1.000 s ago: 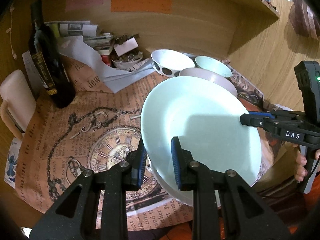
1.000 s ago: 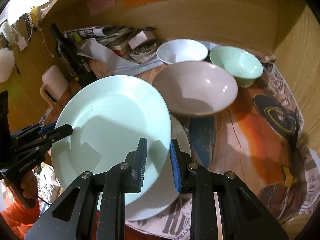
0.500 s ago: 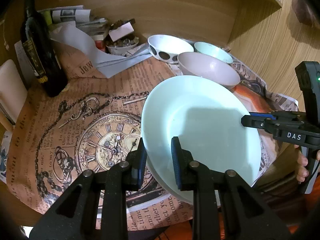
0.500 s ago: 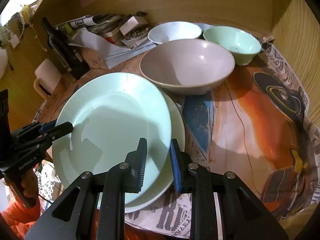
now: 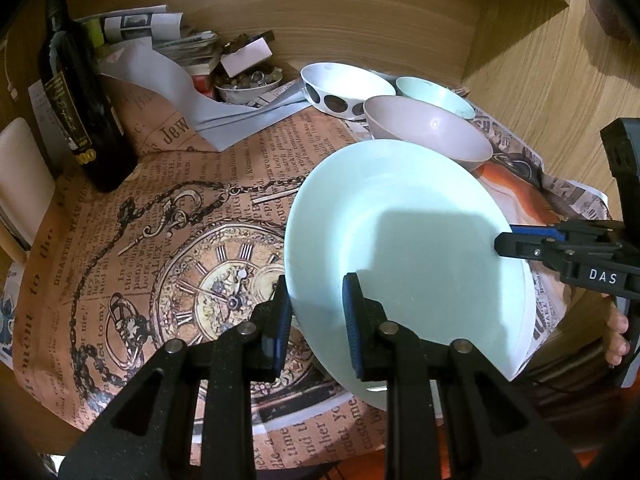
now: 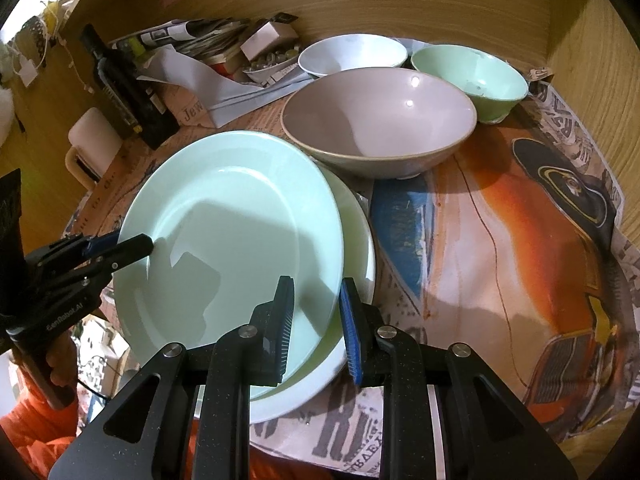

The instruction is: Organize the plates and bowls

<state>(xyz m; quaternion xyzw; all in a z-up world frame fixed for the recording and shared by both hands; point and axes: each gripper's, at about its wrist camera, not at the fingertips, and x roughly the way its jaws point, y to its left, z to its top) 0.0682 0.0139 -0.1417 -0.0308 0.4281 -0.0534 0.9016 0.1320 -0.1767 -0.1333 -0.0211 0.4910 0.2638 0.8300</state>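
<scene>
The round table covered in printed newspaper sheets (image 5: pixel 168 216) fills most of both views. On it, low and right of centre in the left wrist view, the large pale mint-green ceramic plate (image 5: pixel 404 240) sits over a white ceramic plate (image 6: pixel 356 248), whose rim shows only along the green plate's right edge in the right wrist view; the two look nearly stacked, though contact cannot be confirmed. Above them, in the upper middle of the right view, stand a wide mauve ceramic bowl (image 6: pixel 380 120), a white bowl with dark spots on its outside (image 5: pixel 344 88) and a small mint-green bowl (image 6: pixel 468 76). A dark glass wine bottle (image 5: pixel 84 104) stands at upper left.

The left gripper (image 5: pixel 316 312) straddles the green plate's near-left rim, jaws narrowly apart with the rim between them. The right gripper (image 6: pixel 316 316) does likewise at the plate's right edge. Whether either pad presses the rim cannot be told.

Judged from this, the main risk is an uneven release: if one gripper lets go first, the plate could tip or slide off-centre on the white one and clatter. Pushing it further up the frame could knock the mauve bowl, which stands just beside the plates.
</scene>
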